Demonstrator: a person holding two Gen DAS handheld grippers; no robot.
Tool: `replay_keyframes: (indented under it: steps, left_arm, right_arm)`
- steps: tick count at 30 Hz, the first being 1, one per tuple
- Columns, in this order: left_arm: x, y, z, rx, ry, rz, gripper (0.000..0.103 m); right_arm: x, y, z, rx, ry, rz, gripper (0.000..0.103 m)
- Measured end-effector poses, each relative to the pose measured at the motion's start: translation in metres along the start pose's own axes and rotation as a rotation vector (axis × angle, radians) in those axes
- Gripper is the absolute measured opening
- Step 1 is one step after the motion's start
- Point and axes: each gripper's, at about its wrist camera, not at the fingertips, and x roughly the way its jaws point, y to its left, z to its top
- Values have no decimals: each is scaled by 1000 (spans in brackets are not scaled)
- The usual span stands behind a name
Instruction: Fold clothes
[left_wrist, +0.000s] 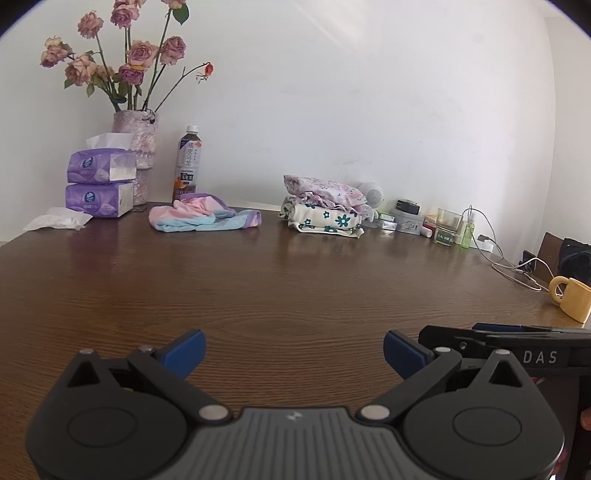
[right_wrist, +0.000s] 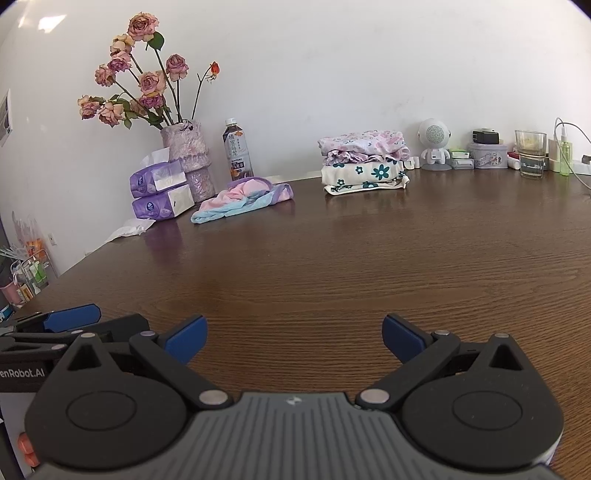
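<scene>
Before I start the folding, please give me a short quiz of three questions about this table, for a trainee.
1. True or false: the left gripper and the right gripper are both open and hold nothing.
2. Which garment is not folded yet? A) the pink and blue garment B) the white one with teal flowers
3. Fill in: the tea bottle stands between the vase and the ____ of folded clothes.

Key: 1 true; 2 A; 3 stack.
</scene>
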Motion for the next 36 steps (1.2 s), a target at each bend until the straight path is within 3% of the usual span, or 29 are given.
replay_keyframes:
  steps: [11,36]
  left_arm:
    - [-1,-6,1,25,8,51,103]
    - [1,2,-3,-3,12,46,103]
  right_arm:
    - [-1,-5,-2,-9,-5,24,103]
    - [-1,-1,-2,-20,-5,18,103]
